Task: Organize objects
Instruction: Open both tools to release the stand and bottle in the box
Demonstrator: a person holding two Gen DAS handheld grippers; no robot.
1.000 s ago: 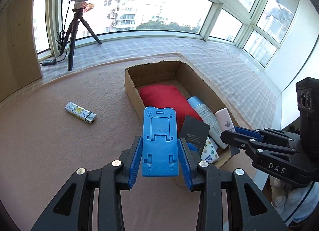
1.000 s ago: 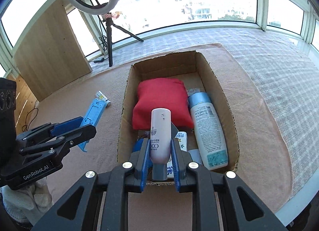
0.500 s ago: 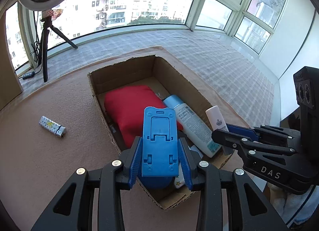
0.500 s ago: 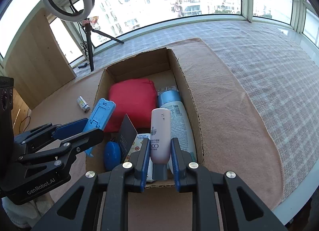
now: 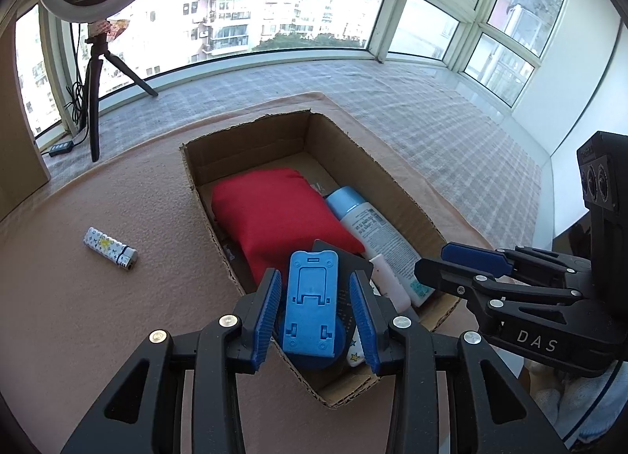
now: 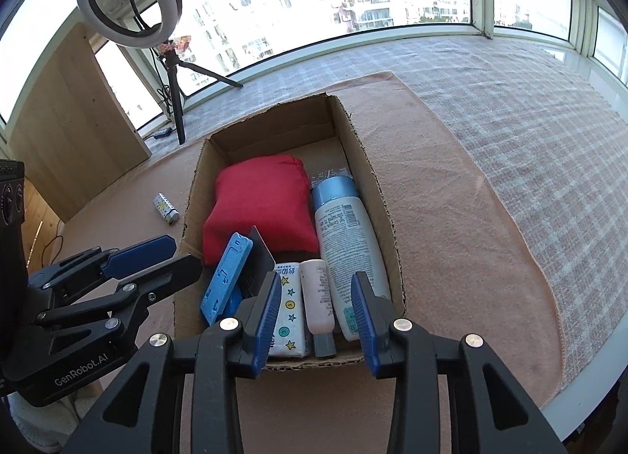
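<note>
We see both grippers, left (image 5: 316,309) and right (image 6: 316,309), spread wide and holding nothing over the cardboard box's (image 6: 376,195) crowded near end, where the blue stand (image 5: 312,305) leans and the pink tube (image 6: 318,299), lettering unreadable, lies flat.

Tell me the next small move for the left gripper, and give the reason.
Probably lift the left gripper clear of the cardboard box and go for the lighter. Its fingers are spread open on either side of the blue phone stand, which already sits in the box, leaning by the red pouch. The lighter is the only item left outside, on the cloth.
</note>
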